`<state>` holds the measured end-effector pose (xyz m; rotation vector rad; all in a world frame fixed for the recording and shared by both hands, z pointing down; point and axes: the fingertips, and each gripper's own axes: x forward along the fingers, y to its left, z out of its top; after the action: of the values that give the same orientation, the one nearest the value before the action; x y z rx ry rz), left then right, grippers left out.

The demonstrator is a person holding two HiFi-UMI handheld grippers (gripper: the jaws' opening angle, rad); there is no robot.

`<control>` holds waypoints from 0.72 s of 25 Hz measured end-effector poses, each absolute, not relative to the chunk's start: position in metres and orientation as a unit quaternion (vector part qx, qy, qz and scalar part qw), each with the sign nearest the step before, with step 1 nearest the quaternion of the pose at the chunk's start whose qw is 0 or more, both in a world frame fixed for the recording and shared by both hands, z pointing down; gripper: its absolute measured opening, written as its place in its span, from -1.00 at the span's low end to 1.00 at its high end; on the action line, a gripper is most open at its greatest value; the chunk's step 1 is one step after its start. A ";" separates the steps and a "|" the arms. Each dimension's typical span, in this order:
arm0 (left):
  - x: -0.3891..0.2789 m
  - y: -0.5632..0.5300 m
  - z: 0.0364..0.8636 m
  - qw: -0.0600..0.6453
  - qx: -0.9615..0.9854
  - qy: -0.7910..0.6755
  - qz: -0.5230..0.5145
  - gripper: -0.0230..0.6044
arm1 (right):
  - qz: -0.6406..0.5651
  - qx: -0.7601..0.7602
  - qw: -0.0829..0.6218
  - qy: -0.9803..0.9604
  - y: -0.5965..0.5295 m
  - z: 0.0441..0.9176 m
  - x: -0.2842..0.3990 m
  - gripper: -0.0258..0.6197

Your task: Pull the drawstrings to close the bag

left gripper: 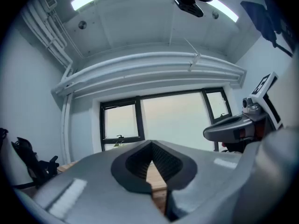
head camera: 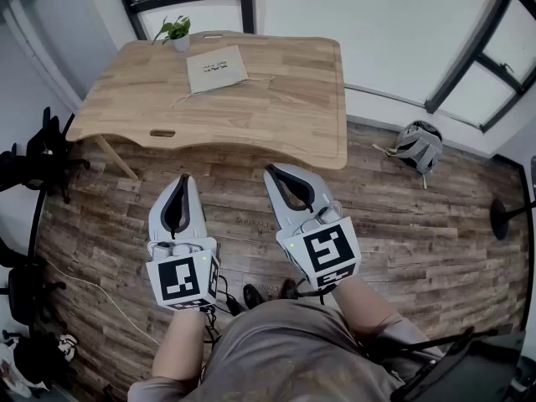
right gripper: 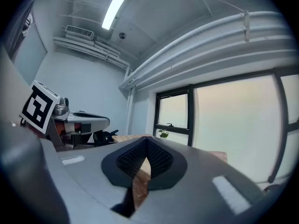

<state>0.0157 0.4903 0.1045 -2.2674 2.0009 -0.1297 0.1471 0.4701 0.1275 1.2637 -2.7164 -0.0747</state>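
Head view: the bag, a flat pale cloth pouch, lies toward the far side of the wooden bench, just in front of a small potted plant. A thin cord, apparently its drawstring, trails from the near left corner. The left gripper and right gripper hang side by side over the plank floor, short of the bench's near edge and well apart from the bag. Each gripper's own view shows its jaws closed tip to tip with nothing between them. The bag looks light, soft and limp, so it would likely slide or bunch if tugged from one side only. The sensible hold is on the cords near the mouth, one per gripper, pulled in opposite directions. The bench top around the bag is largely bare, giving room to both sides. The plant behind it and the bench's far edge limit reach, and a backpack lies on the floor to the right.
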 end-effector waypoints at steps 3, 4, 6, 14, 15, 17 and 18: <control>0.020 0.492 0.106 0.059 -0.747 0.661 -0.043 -0.93 | -0.026 0.416 0.068 -0.906 0.472 0.126 0.150 -0.83; 0.022 0.492 0.107 0.058 -0.746 0.662 -0.043 -0.93 | -0.026 0.415 0.068 -0.907 0.472 0.126 0.151 -0.83; 0.026 0.493 0.109 0.053 -0.746 0.662 -0.045 -0.93 | -0.025 0.414 0.070 -0.907 0.474 0.128 0.155 -0.83; 0.037 0.493 0.119 0.050 -0.736 0.673 -0.045 -0.92 | -0.007 0.386 0.056 -0.921 0.469 0.136 0.166 -0.83; 0.038 0.493 0.121 0.049 -0.734 0.676 -0.043 -0.92 | -0.009 0.384 0.058 -0.921 0.468 0.138 0.167 -0.83; 0.038 0.492 0.125 0.043 -0.730 0.681 -0.041 -0.92 | -0.007 0.383 0.064 -0.922 0.463 0.143 0.169 -0.83; 0.038 0.491 0.128 0.039 -0.729 0.682 -0.043 -0.92 | -0.003 0.382 0.066 -0.922 0.461 0.146 0.169 -0.83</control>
<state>0.0376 0.4906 0.1284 -2.2354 2.0900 -0.1324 0.1688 0.4606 0.1458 1.1533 -2.7798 -0.0091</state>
